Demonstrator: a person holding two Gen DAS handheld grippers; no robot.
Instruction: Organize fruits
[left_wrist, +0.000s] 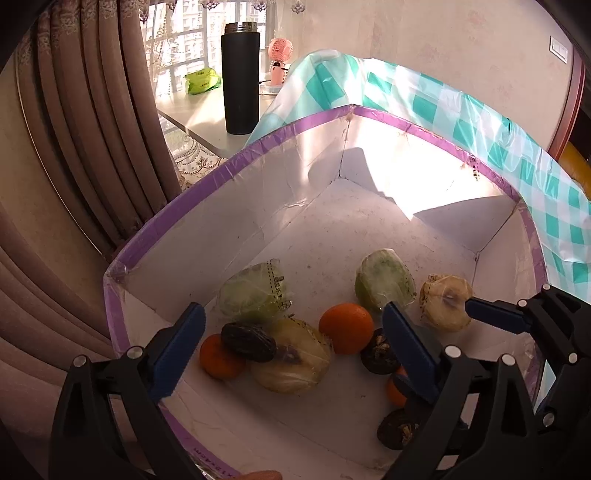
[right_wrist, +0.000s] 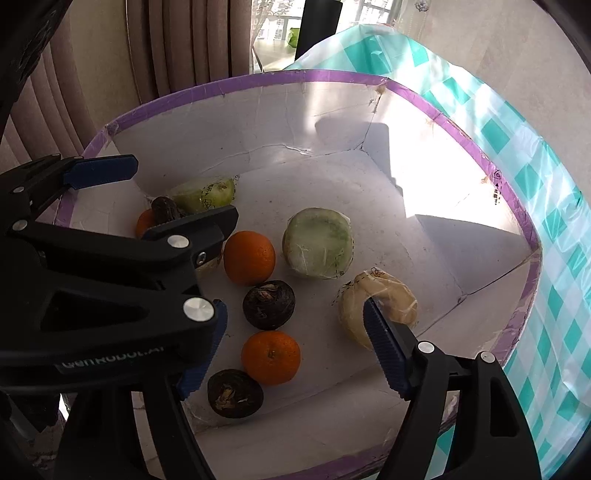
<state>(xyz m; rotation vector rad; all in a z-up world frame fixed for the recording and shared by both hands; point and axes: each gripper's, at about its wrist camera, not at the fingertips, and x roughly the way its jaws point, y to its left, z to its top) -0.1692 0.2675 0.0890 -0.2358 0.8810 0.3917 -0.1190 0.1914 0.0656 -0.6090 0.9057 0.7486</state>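
Looking down along the left gripper (left_wrist: 295, 332) into the white box (left_wrist: 177, 229): fingers spread wide, pinching nothing, hanging over the fruit rather than on it. Straight ahead in the gap, a yellow wrapped fruit (left_wrist: 291, 362) with an oval dark fruit (left_wrist: 248, 341) lying against it, long axis running across from finger to finger, so probably awkward to close on without a turn of the wrist. Slightly right of centre, a big orange (left_wrist: 345, 328), nearer the right-hand finger. Turning to the right wrist view: right gripper (right_wrist: 293, 347) with fingers parted too, gripping nothing. Squarely in that gap, a small orange (right_wrist: 271, 356), round, no axis to mind, with a round dark fruit (right_wrist: 269, 304) just beyond it. Outside the gap, at the tip of the right-hand finger, a pale lumpy fruit (right_wrist: 376, 310); touching or merely overlapped, impossible to tell. Judging by this, right hand nearer for the small orange, left hand nearer for the yellow fruit and its dark neighbour.
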